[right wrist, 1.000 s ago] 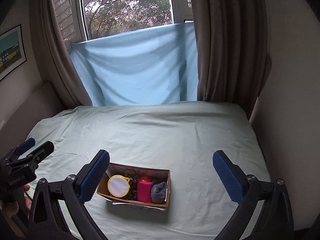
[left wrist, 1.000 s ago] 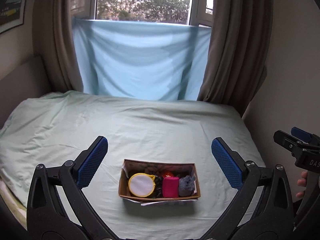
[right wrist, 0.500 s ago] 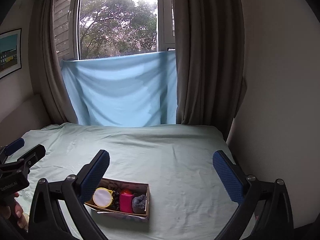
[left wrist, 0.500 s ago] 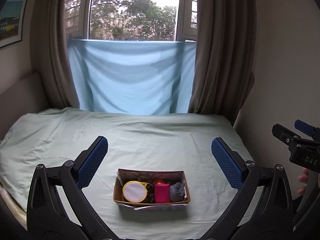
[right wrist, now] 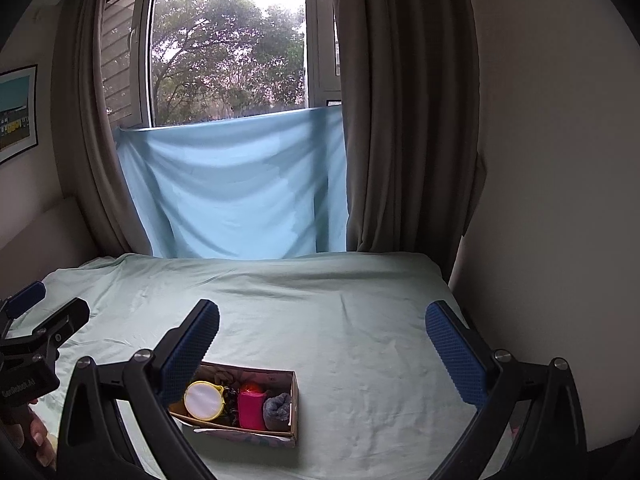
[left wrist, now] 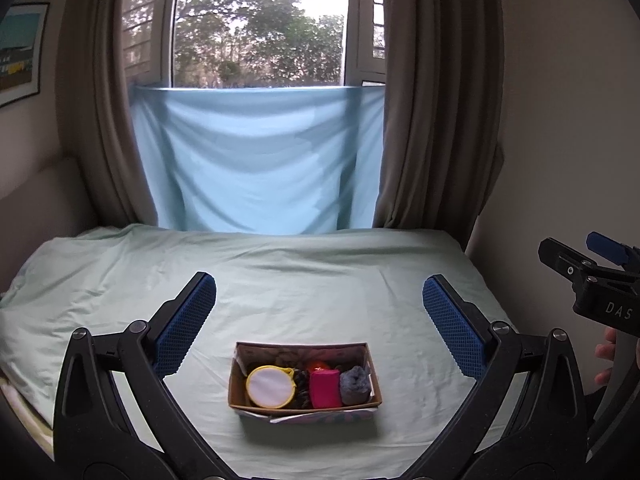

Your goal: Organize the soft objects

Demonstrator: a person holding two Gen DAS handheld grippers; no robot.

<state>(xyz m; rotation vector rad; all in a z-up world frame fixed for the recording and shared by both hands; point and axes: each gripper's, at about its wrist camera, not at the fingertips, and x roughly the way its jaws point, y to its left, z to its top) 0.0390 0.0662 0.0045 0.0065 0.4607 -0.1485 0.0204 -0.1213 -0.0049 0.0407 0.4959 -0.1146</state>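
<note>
Cardboard makes up the small open box (left wrist: 304,400) that sits on the pale green bedsheet (left wrist: 280,288), close to the bed's near edge and roughly midway between its left and right sides. Inside, in a row from left to right, lie a round white pouch with a yellow rim (left wrist: 270,386), a dark patterned item (left wrist: 302,386) too small to make out, a bright pink block (left wrist: 325,389) standing upright, and a grey rolled sock (left wrist: 354,385) against the right wall. A red-orange object (left wrist: 318,366) peeks out behind the pink block. Printed paper or fabric (left wrist: 308,417) sticks out along the box's front bottom edge.

Above the box hangs the left gripper (left wrist: 319,322), released, its blue textured pads (left wrist: 185,323) spread wide and holding nothing. The right gripper (right wrist: 322,354) is likewise spread wide and bare, with the box low and to its left, partly behind its left pad (right wrist: 188,354).

At the far edge of the bed a light blue cloth (left wrist: 256,160) is draped across the lower window (left wrist: 260,24), framed by brown curtains (left wrist: 436,92). A framed picture (left wrist: 18,52) hangs on the left wall.
</note>
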